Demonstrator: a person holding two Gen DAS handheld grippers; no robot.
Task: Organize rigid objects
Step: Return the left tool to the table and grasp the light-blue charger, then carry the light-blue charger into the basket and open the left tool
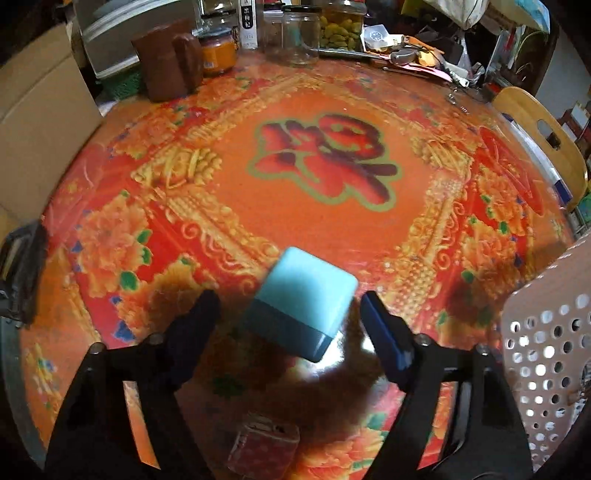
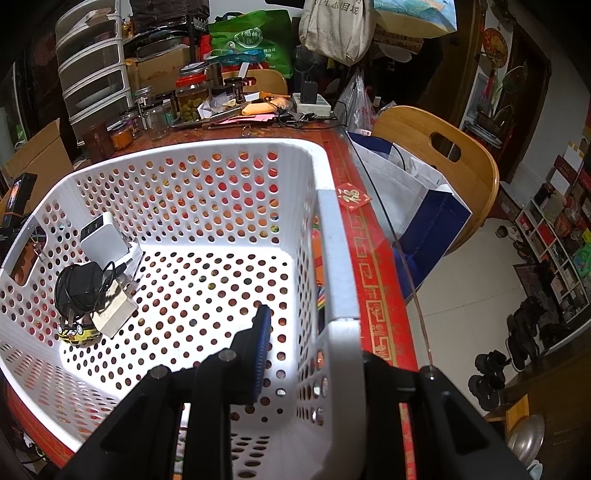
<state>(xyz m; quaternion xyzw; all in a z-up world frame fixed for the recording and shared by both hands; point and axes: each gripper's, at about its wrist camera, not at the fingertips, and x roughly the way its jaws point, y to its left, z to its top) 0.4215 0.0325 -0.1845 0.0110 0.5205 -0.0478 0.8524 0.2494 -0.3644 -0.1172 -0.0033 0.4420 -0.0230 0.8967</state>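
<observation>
A light blue rounded box (image 1: 301,301) lies on the red patterned table (image 1: 314,155) between the fingers of my left gripper (image 1: 288,314), which is open; the fingers stand either side of it without touching. My right gripper (image 2: 314,354) straddles the right wall of the white perforated basket (image 2: 338,258), one finger inside and one outside, and looks shut on that wall. In the basket's left corner lie a white charger (image 2: 105,236), a black adapter (image 2: 79,284), a beige block (image 2: 116,314) and a small yellow toy car (image 2: 77,332). The basket's edge shows at the right of the left wrist view (image 1: 546,339).
Jars (image 1: 299,35), a brown pitcher (image 1: 166,62) and clutter line the table's far edge. A small red patterned case (image 1: 264,448) lies near the front edge. A wooden chair (image 2: 439,155) with a bag stands right of the table. A cardboard box (image 1: 40,129) is at left.
</observation>
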